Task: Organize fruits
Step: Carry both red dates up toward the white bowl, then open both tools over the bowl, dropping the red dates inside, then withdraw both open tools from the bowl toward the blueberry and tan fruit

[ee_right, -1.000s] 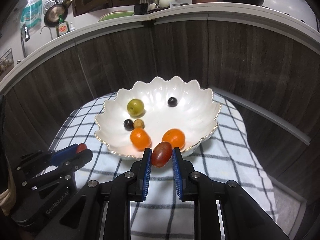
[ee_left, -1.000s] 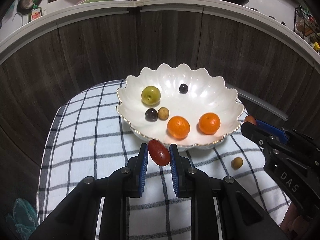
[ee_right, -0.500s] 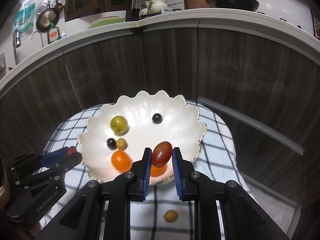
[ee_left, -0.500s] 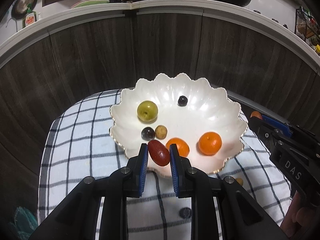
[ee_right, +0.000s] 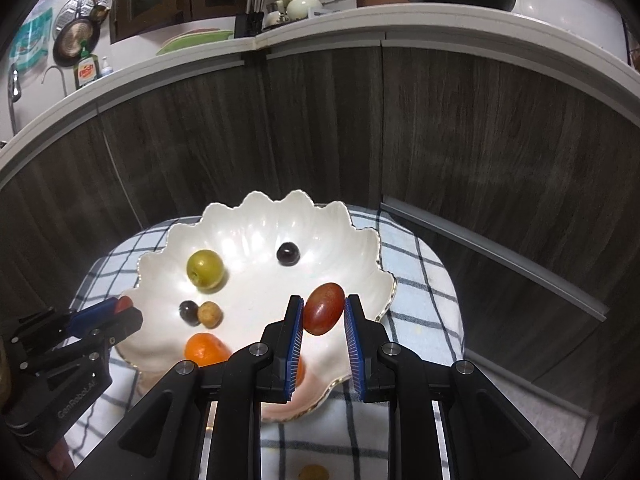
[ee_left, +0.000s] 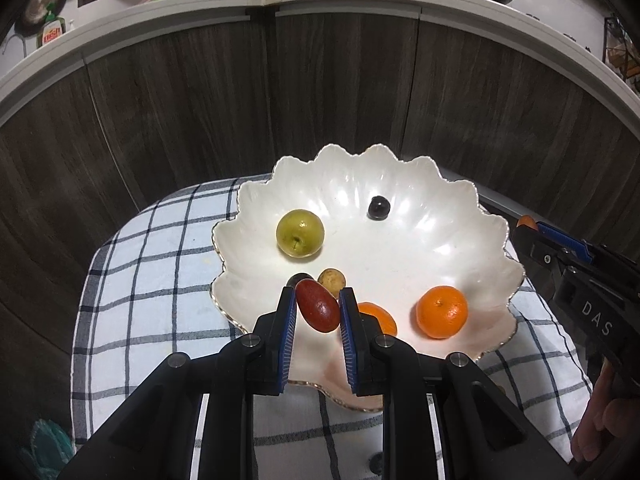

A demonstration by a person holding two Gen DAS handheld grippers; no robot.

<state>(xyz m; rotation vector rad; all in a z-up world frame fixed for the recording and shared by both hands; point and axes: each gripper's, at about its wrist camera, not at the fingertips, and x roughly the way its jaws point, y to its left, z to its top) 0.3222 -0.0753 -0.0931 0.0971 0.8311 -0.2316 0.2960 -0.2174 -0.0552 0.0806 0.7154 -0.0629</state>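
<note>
A white scalloped bowl sits on a checked cloth. In it lie a green fruit, two oranges, a dark grape, a tan fruit and another dark fruit. My left gripper is shut on a red oval fruit, held over the bowl's near side. My right gripper is shut on a red oval fruit, also over the bowl.
The checked cloth covers a small table before dark wood cabinet fronts. A small yellow fruit lies on the cloth near the bowl. The other gripper shows at the right and left edges.
Both grippers have moved forward and up over the bowl, each still holding its red fruit. The bowl now sits lower and closer in both views.
</note>
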